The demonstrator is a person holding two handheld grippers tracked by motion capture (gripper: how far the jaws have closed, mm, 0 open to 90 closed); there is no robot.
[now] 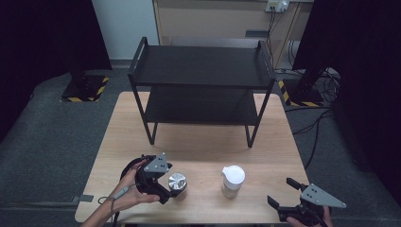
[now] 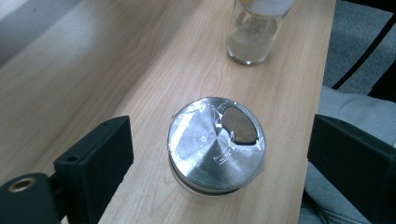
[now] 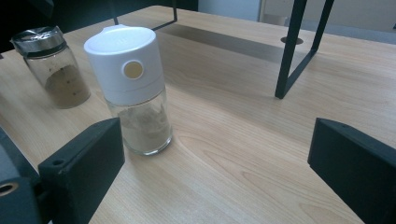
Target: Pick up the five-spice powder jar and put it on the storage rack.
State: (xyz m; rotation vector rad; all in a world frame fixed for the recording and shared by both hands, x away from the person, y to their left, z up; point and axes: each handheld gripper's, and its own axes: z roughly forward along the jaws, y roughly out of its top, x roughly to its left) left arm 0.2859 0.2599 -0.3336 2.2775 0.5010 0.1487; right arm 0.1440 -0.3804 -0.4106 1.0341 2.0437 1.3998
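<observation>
Two jars on the wooden table, near its front edge. Silver-lidded jar upright between the jaws of the left gripper — jaws apart, either side of the lid, no pad touching it. White-capped jar well to its right, upright, pale powder inside. Right gripper at the front right corner — jaws wide apart, nothing between them. Black two-shelf rack farther back on the table, both shelves bare.

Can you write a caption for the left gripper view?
Open tool comes down around a silver-lidded jar on the table.
</observation>
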